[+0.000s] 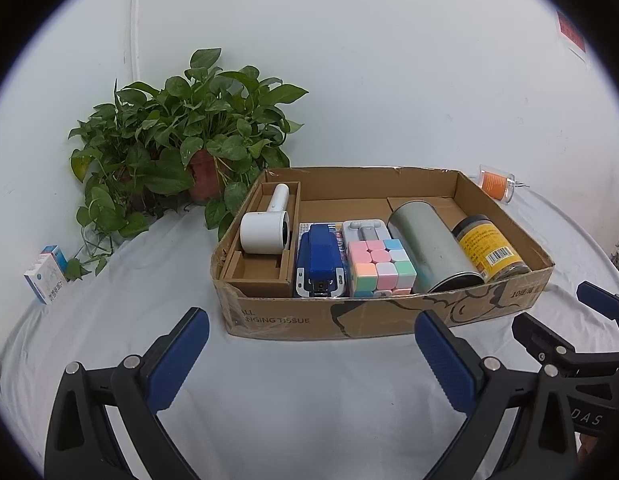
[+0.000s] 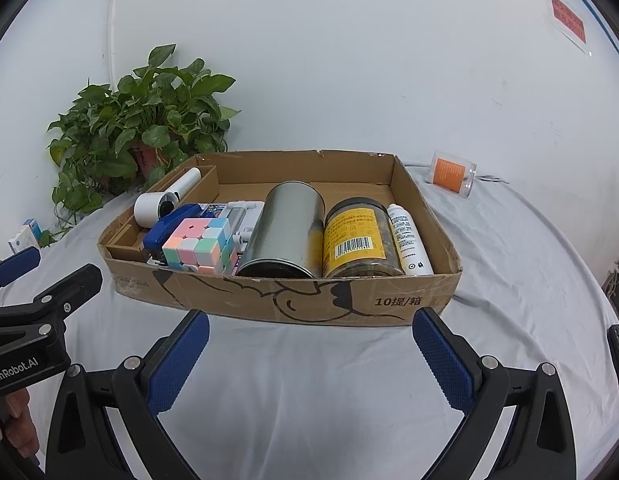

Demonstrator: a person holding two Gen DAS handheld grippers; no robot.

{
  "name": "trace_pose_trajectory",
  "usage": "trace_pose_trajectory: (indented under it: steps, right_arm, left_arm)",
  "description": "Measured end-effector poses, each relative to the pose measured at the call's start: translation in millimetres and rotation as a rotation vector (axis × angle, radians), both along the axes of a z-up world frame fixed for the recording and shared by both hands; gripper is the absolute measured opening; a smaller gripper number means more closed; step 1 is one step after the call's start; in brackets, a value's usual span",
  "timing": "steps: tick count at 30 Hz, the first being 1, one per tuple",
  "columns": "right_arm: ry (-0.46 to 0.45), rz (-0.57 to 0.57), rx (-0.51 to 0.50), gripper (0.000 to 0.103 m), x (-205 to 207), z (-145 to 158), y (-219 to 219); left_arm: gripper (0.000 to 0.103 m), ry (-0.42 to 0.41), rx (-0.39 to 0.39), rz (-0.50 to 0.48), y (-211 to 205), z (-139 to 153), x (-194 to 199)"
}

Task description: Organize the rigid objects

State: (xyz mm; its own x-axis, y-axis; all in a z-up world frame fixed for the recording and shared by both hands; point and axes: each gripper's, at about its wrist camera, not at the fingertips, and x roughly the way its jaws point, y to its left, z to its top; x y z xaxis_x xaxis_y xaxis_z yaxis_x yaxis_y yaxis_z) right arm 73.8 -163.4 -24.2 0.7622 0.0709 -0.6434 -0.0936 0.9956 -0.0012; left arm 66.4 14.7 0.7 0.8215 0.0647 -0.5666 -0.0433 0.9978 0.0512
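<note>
Both the left gripper (image 1: pixel 311 354) and the right gripper (image 2: pixel 311 354) hang wide open and empty above the white-covered surface (image 1: pixel 293 392), just before the cardboard box (image 2: pixel 309 300). Inside it lie in a row a blue stapler (image 1: pixel 319 266), a pastel puzzle cube (image 1: pixel 379 266), a metal can (image 2: pixel 287 230), a yellow-labelled jar (image 2: pixel 359 238) and a white bottle (image 2: pixel 409 240).

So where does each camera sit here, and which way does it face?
Left wrist: on the left tongs, low over the table, facing the cardboard box; right tongs show at the right edge.
Right wrist: on the right tongs, facing the same box; left tongs show.
Shared: box, cube.
</note>
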Motion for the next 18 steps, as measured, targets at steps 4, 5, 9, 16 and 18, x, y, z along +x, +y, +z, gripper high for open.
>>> trace_pose_trajectory:
  steps: [4,5,9,16,18]
  right_arm:
    - [0.004,-0.005,0.001,0.102,-1.0,-1.1,3.0]
    - [0.005,-0.006,0.002,0.102,-1.5,-1.4,3.3]
    - [0.01,-0.012,0.002,0.102,-0.9,-3.6,4.1]
    - [0.015,-0.004,0.01,0.102,-2.4,-8.8,7.8]
    - [0.01,-0.003,0.016,0.102,-2.6,-9.1,6.4]
  left_arm:
    - [0.102,0.014,-0.005,0.005,1.0,-2.3,2.5]
    - [0.102,0.013,-0.005,0.011,1.1,-2.3,1.5]
    - [0.102,0.016,-0.005,0.02,2.3,-3.4,0.5]
    - [0.102,-0.011,-0.009,0.002,1.6,-7.2,-3.5]
    - [0.102,0.003,-0.024,-0.004,4.1,-9.5,-0.3]
